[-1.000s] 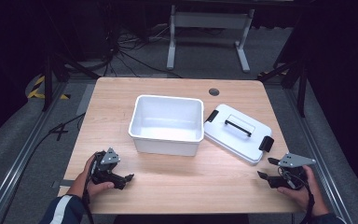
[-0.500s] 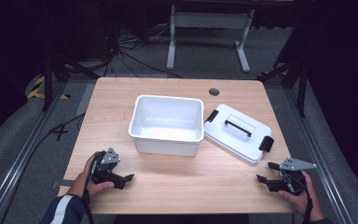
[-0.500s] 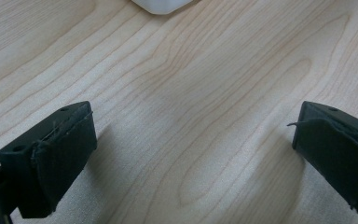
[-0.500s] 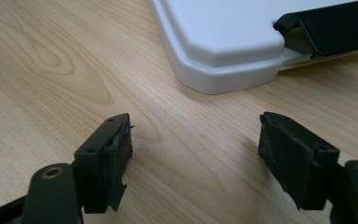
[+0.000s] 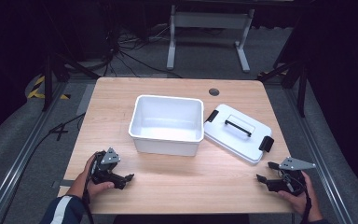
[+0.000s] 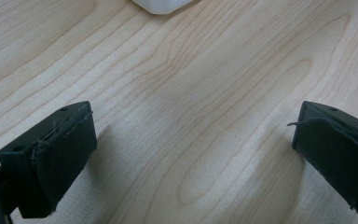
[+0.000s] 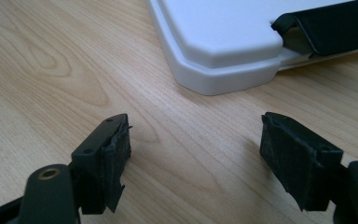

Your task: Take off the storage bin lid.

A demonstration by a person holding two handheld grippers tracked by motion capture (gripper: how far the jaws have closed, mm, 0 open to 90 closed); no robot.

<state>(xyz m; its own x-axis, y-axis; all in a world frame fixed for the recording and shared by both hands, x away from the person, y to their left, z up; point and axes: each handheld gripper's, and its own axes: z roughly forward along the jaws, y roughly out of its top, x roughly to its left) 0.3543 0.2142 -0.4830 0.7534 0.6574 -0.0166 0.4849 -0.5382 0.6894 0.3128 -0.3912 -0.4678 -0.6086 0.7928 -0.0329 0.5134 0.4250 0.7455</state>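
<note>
An empty white plastic box (image 5: 166,123) stands at the middle of the wooden table (image 5: 177,191). Its white lid (image 5: 238,133), with a black handle and black clips, lies flat just right of it. My left gripper (image 5: 126,179) rests near the front left of the table, open, nothing between its pads (image 6: 65,154); a corner of the box (image 6: 163,5) shows far ahead. My right gripper (image 5: 265,173) sits at the front right, open and empty, its pads (image 7: 109,156) just short of the lid's corner (image 7: 223,56) and one black clip (image 7: 326,25).
A dark round grommet (image 5: 213,92) is set in the table's back right. Beyond the table are cables on the floor and a grey metal stand (image 5: 207,21). Bare wood runs between the two grippers along the front edge.
My right gripper has slid a little toward the front edge and lower in the high view. The left gripper, box and lid have stayed put.
</note>
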